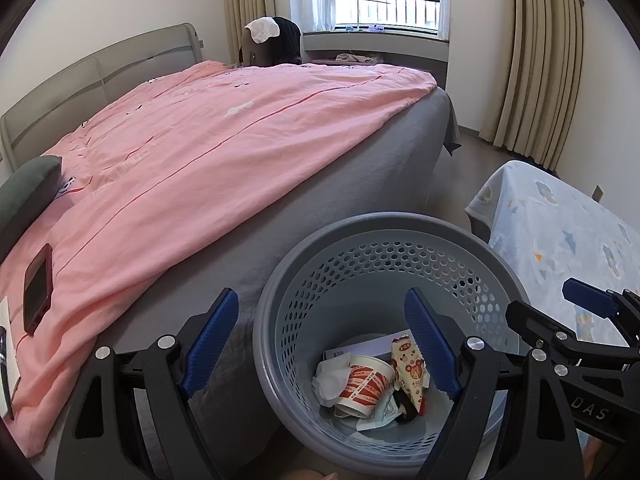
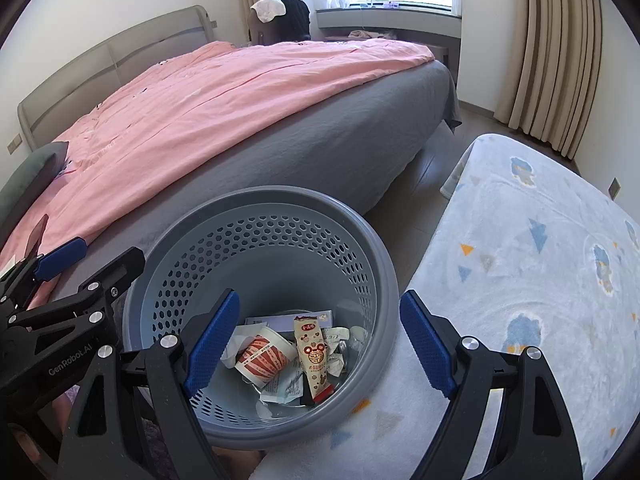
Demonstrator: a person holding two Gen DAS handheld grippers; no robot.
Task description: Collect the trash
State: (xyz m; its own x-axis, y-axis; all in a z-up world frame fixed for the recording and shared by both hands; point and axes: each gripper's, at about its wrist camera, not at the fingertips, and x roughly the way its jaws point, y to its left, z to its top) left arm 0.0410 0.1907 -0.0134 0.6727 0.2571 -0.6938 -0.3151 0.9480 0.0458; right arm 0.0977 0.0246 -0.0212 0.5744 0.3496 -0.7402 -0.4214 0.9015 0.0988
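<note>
Both grippers hang above the grey perforated waste basket (image 1: 384,240), angled downward toward its mouth, and neither holds anything. Left gripper (image 1: 324,344): jaws spread wide, nothing between the blue pads; its right finger overlaps the basket opening in its own view, its left finger sits outside the rim on the bed side. Right gripper (image 2: 320,344): jaws likewise wide apart and empty; its left finger lies over the basket interior, its right finger over the patterned light-blue blanket (image 2: 540,260).

Trash location: collected items lie on the basket floor, below and ahead of both grippers. These include a red-and-white paper cup (image 2: 262,356) on its side, a long snack wrapper (image 2: 314,356) with its long axis running roughly away from the right wrist camera, crumpled tissue (image 1: 332,376) and paper slips.

Judgement: no loose trash is visible on the pink duvet (image 1: 200,152) or the floor strip between bed and blanket, so collection appears largely complete. A dark red phone (image 1: 38,288) lies on the duvet at the left, nearer the left gripper; it is not trash and should be left alone.

Basket placement: on the floor, just beside the grey bed side, with the blanket on its other flank.
</note>
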